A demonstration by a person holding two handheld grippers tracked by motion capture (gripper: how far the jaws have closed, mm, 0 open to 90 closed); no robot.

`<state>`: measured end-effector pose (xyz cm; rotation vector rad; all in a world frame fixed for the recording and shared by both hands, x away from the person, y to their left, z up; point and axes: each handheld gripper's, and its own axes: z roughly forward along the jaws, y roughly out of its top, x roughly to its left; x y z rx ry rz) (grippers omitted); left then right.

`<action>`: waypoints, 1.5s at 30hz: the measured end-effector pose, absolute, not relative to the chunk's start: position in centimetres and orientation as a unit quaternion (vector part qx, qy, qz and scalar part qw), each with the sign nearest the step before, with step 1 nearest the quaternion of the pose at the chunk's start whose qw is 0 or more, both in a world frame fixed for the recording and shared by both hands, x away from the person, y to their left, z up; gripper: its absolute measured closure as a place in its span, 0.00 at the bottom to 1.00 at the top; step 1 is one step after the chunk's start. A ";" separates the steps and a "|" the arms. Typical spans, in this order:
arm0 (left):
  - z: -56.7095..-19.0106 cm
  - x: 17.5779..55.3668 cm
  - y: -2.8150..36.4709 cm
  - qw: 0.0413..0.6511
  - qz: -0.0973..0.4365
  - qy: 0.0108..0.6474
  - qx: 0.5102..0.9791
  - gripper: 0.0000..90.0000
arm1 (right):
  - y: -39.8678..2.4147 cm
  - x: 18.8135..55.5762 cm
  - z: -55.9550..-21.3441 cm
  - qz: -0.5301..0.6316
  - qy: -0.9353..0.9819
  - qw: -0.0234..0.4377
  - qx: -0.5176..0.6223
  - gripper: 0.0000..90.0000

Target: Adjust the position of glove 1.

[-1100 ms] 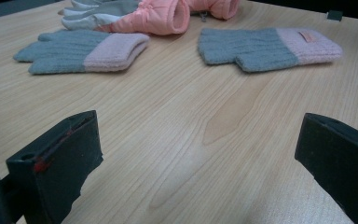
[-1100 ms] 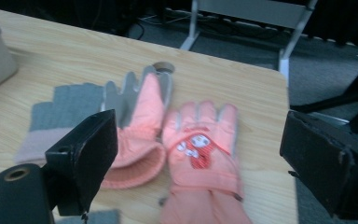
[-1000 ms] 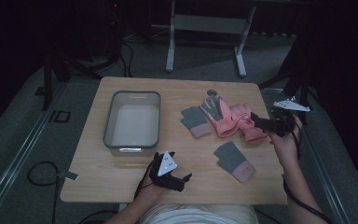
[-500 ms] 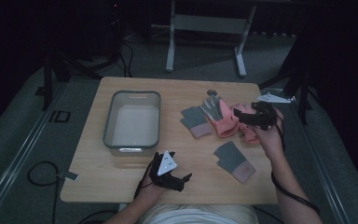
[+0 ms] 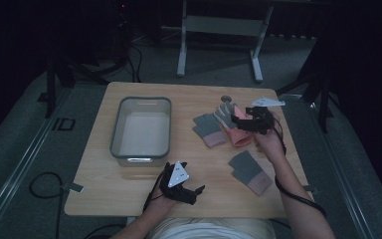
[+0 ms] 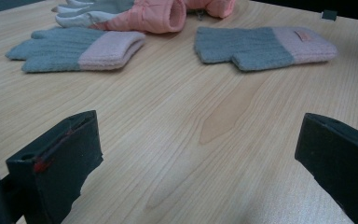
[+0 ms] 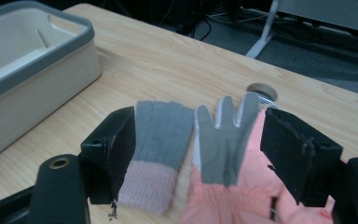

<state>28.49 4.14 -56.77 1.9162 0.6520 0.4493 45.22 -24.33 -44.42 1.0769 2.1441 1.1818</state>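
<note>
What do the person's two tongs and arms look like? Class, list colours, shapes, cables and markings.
Both tongs, left and right, are black, each topped by a pale grey three-cornered plate. Their jaws are thick black blocks; one left jaw shows a small red mark in the left gripper view. A black cable trails along the right forearm. The forearms are bare, and the person wears a light-coloured top.

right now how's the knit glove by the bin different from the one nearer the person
The knit glove by the bin lies close beside the pink and grey padded glove, in front of the right claw; the nearer knit glove lies alone on the table. The first points its fingers away from the person, cuff toward them; the nearer one lies slanted, cuff toward the table's right corner. Both are grey knit with pink cuffs, lying flat.
</note>
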 end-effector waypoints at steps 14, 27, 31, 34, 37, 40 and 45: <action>-56.8 28.5 4.1 0.509 0.188 0.269 0.796 0.00 | -20.1 48.6 -49.2 0.391 0.816 0.179 0.387 0.48; -56.8 28.5 4.1 0.511 0.186 0.268 0.796 0.00 | -17.2 51.6 -52.6 0.324 0.857 0.157 0.369 0.67; -56.8 28.5 4.1 0.511 0.184 0.267 0.796 0.00 | -16.7 52.4 -53.2 0.307 0.866 0.144 0.368 0.68; -56.8 28.5 4.1 0.510 0.184 0.268 0.796 0.00 | -16.4 52.8 -53.7 0.290 0.873 0.133 0.368 0.67; -56.8 28.5 4.1 0.509 0.185 0.266 0.797 0.00 | -16.1 52.9 -53.9 0.277 0.877 0.132 0.370 0.70; -56.8 28.5 4.0 0.509 0.187 0.265 0.797 0.00 | -15.7 53.0 -53.9 0.264 0.882 0.136 0.366 0.76; -56.8 28.4 4.1 0.511 0.190 0.266 0.795 0.00 | -15.4 53.0 -53.8 0.253 0.884 0.140 0.368 0.86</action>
